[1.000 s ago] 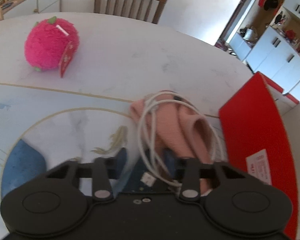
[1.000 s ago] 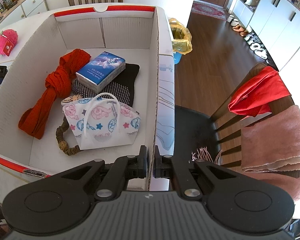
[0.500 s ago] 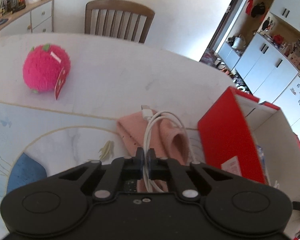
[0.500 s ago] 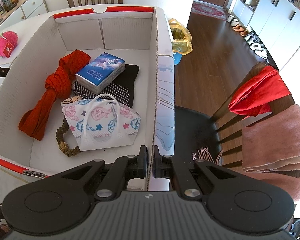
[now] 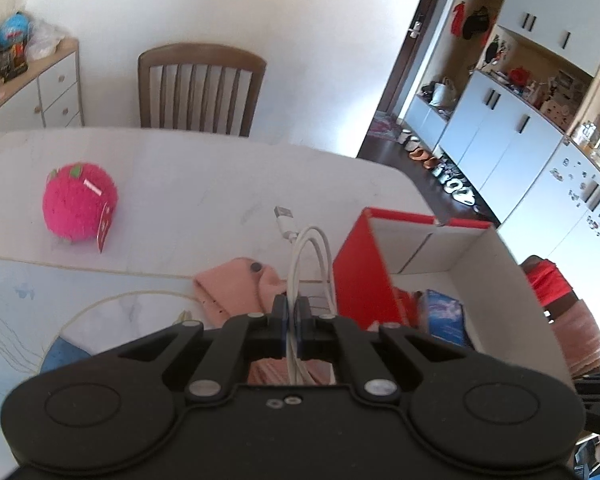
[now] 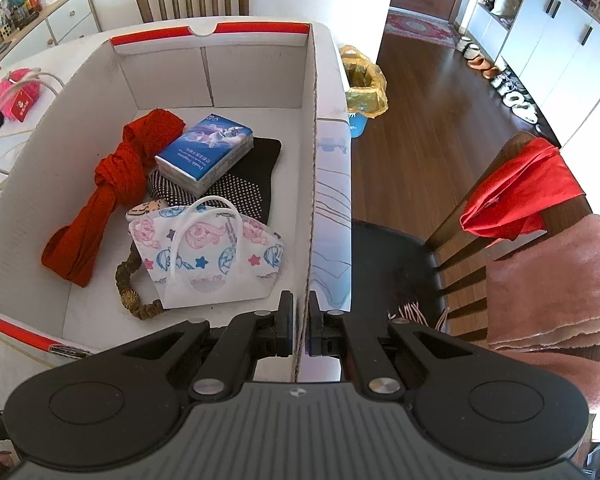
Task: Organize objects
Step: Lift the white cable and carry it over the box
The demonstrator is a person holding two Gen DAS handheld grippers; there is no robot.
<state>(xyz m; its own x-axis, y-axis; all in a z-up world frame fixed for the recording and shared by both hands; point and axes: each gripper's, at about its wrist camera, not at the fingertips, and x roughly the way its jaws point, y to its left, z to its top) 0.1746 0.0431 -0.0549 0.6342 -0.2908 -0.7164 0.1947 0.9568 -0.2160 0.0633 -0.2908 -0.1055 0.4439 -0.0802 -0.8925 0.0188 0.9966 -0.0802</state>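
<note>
My left gripper (image 5: 291, 312) is shut on a coiled white USB cable (image 5: 308, 248) and holds it in the air above the table, just left of the red and white box (image 5: 356, 276). A pink cloth (image 5: 236, 284) lies on the table below it. My right gripper (image 6: 299, 320) is shut on the box's right wall (image 6: 312, 168). The box holds a red scarf (image 6: 112, 184), a blue tissue pack (image 6: 206, 152), a black dotted cloth (image 6: 244, 184), a printed face mask (image 6: 208, 252) and a braided band (image 6: 130, 292).
A pink plush strawberry (image 5: 78, 208) sits on the white table (image 5: 204, 184) at the left. A wooden chair (image 5: 200, 88) stands behind the table. A chair draped with red and pink cloths (image 6: 532, 208) stands right of the box. A yellow-lined bin (image 6: 362, 80) is on the floor.
My left gripper closed on the cable, lifted it off the pink cloth and moved toward the box. My right gripper has kept its hold on the box wall.
</note>
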